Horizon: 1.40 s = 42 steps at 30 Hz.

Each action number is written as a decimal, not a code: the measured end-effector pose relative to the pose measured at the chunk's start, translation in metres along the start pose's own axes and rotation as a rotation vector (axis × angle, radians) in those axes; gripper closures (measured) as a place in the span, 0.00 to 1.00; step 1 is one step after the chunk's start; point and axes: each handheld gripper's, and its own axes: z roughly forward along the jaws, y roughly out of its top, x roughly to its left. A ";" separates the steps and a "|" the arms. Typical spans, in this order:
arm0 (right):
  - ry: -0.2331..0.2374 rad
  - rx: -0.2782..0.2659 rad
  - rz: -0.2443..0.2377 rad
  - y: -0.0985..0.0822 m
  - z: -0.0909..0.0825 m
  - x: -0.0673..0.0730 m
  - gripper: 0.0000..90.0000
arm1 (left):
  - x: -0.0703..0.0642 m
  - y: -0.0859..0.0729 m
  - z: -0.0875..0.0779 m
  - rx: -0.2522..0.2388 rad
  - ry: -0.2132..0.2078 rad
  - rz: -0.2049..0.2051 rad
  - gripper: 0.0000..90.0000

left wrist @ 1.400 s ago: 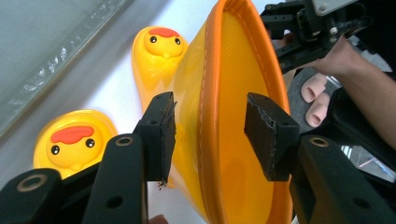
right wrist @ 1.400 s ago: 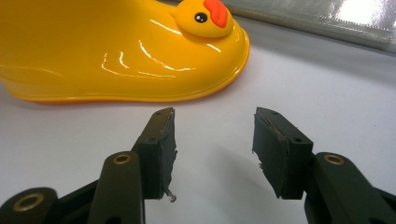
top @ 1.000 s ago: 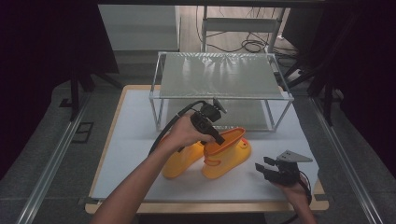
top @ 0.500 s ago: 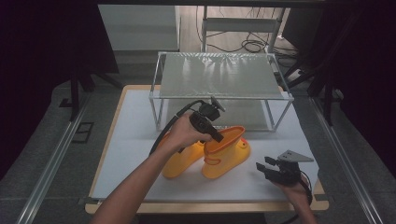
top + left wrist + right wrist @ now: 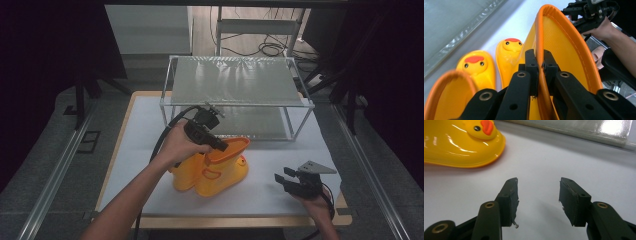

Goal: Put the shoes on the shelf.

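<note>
High view first: my left gripper [image 5: 220, 145] has its jaws clamped on the orange rim of the right-hand boot [image 5: 222, 167], just in front of the wire-frame shelf [image 5: 235, 82] at the back of the bench [image 5: 135, 130]. They've just been closing, and the rim is what ended up between them. The other boot [image 5: 182, 177] sits right beside the held one, touching it on its left side. Both are yellow rubber boots with little duck faces on the toes.

Left gripper view makes the grip pretty obvious: the two black pads pinch the rim [image 5: 539, 50] of the boot from either side, and the duck toes [image 5: 510, 46] of both boots point away toward the shelf edge.

My right gripper [image 5: 295, 182] is parked near the front right corner of the bench, well apart from the boots, to their right. In the right gripper view its jaws stand apart with bare white bench between them, holding nothing, and a duck toe [image 5: 481, 128] shows further off.
</note>
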 end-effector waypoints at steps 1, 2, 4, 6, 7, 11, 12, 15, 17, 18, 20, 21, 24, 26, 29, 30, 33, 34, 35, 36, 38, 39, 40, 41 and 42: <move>0.002 0.002 0.001 0.000 0.001 0.001 0.54 | 0.000 -0.004 -0.001 0.006 0.007 0.004 0.95; 0.002 0.002 0.001 0.000 0.001 0.001 0.54 | 0.001 -0.008 -0.001 0.009 0.017 0.006 0.95; 0.002 0.002 -0.001 0.000 0.001 0.001 0.54 | 0.001 -0.016 -0.001 0.023 0.050 0.026 0.95; 0.001 0.002 -0.001 0.000 0.001 0.001 0.54 | 0.003 -0.022 -0.003 0.009 0.061 0.029 0.95; 0.002 0.001 -0.001 0.000 0.001 0.001 0.54 | 0.004 -0.025 -0.003 0.016 0.072 0.037 0.95; 0.003 0.006 -0.004 -0.001 0.002 0.001 0.54 | 0.004 -0.032 -0.006 0.031 0.101 0.053 0.91; 0.004 0.008 -0.006 0.000 0.002 0.001 0.54 | 0.004 -0.033 -0.007 0.034 0.103 0.053 0.90; 0.006 0.009 -0.008 0.000 0.003 0.002 0.54 | 0.003 -0.033 -0.007 0.038 0.098 0.052 0.83; 0.005 0.008 -0.011 0.000 0.003 0.002 0.54 | 0.003 -0.032 -0.007 0.034 0.106 0.051 0.78; 0.005 0.007 -0.011 0.000 0.002 0.002 0.54 | 0.003 -0.032 -0.007 0.034 0.097 0.051 0.76; 0.004 0.005 -0.006 0.000 0.001 0.002 0.54 | 0.004 -0.032 -0.010 0.016 0.087 0.047 0.71; 0.003 0.004 -0.005 0.000 0.001 0.001 0.54 | 0.004 -0.032 -0.011 0.006 0.085 0.048 0.68; -0.001 -0.001 -0.003 0.000 -0.001 0.000 0.54 | 0.004 -0.032 -0.017 -0.031 0.079 0.033 0.60; -0.001 -0.001 -0.003 0.000 -0.001 0.000 0.54 | 0.004 -0.033 -0.021 -0.045 0.075 0.035 0.57; 0.001 0.001 -0.006 0.000 0.000 0.000 0.54 | 0.002 -0.034 -0.027 -0.066 0.069 0.036 0.52; 0.001 0.002 -0.004 0.000 0.000 0.000 0.54 | 0.002 -0.034 -0.029 -0.071 0.069 0.042 0.50; 0.002 0.004 -0.002 0.000 0.000 0.001 0.54 | 0.001 -0.035 -0.036 -0.078 0.063 0.039 0.46; 0.002 0.004 -0.002 0.000 0.000 0.001 0.54 | 0.002 -0.035 -0.038 -0.081 0.063 0.040 0.46; 0.002 0.004 -0.002 0.000 0.000 0.001 0.54 | 0.002 -0.035 -0.040 -0.086 0.060 0.037 0.45; 0.002 0.003 -0.005 0.000 0.000 0.001 0.54 | 0.002 -0.036 -0.044 -0.088 0.059 0.036 0.45; 0.002 0.003 -0.005 0.000 0.000 0.001 0.54 | 0.003 -0.037 -0.049 -0.087 0.063 0.038 0.44; 0.002 0.004 -0.004 0.000 0.000 0.001 0.54 | 0.004 -0.038 -0.051 -0.087 0.065 0.034 0.43; 0.004 0.006 -0.001 0.000 0.000 0.001 0.54 | 0.005 -0.039 -0.053 -0.084 0.068 0.031 0.43; 0.004 0.006 -0.001 0.000 0.000 0.001 0.54 | 0.006 -0.040 -0.054 -0.078 0.070 0.028 0.42; 0.004 0.007 -0.002 0.000 0.000 0.001 0.54 | 0.007 -0.040 -0.054 -0.072 0.069 0.026 0.42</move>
